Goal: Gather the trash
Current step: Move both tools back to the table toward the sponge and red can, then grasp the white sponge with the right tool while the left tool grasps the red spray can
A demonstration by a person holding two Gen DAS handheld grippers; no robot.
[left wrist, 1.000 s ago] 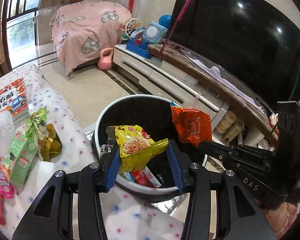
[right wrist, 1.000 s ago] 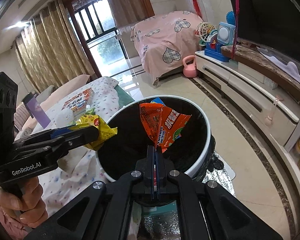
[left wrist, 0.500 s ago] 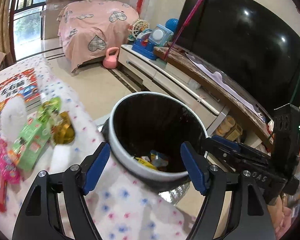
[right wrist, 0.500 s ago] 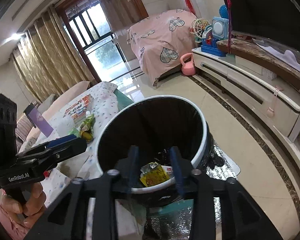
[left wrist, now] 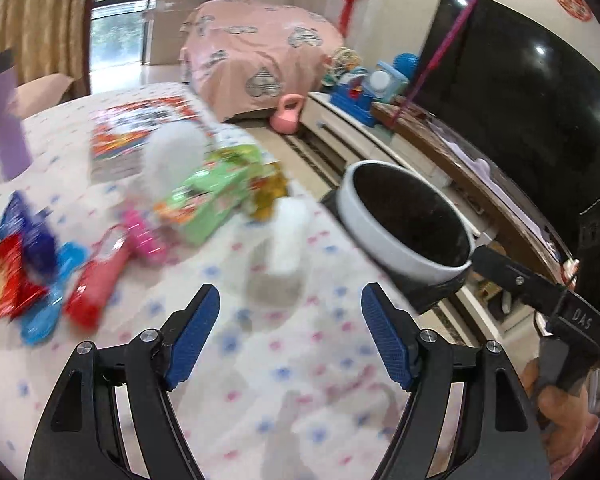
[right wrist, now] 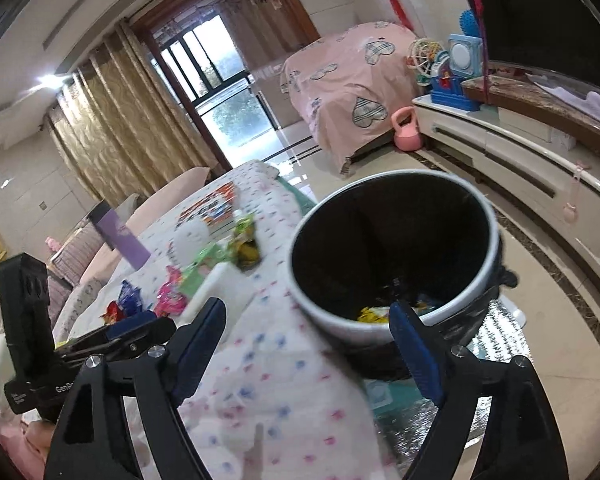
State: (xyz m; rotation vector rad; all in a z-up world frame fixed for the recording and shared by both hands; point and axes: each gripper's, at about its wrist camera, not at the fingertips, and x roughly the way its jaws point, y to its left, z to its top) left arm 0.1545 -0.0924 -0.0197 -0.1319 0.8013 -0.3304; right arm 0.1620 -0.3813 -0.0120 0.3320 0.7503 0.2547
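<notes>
The big table (left wrist: 292, 360) wears a white cloth with little pink and blue dots. The round trash bin (right wrist: 396, 320) stands just beside the table, at its edge. The bin is white outside and black inside. Down in the bin lie some wrappers, and one is yellow (right wrist: 370, 314).

The left gripper (left wrist: 290, 334) hangs over the table, near the bin. Its blue fingers (left wrist: 190, 340) are spread wide, with nothing between them. The right gripper (right wrist: 306, 354) is over the table edge, right by the bin. Its jaws are wide apart too and hold nothing.

More trash lies on the table, farther from the bin. A green box (left wrist: 208, 204) is near the bin, with a gold wrapper (left wrist: 270, 198) touching it. A pink packet (left wrist: 144, 236) lies past the green box. A red packet (left wrist: 96, 284) and a blue wrapper (left wrist: 30, 228) are the farthest from the bin. These look blurry.
</notes>
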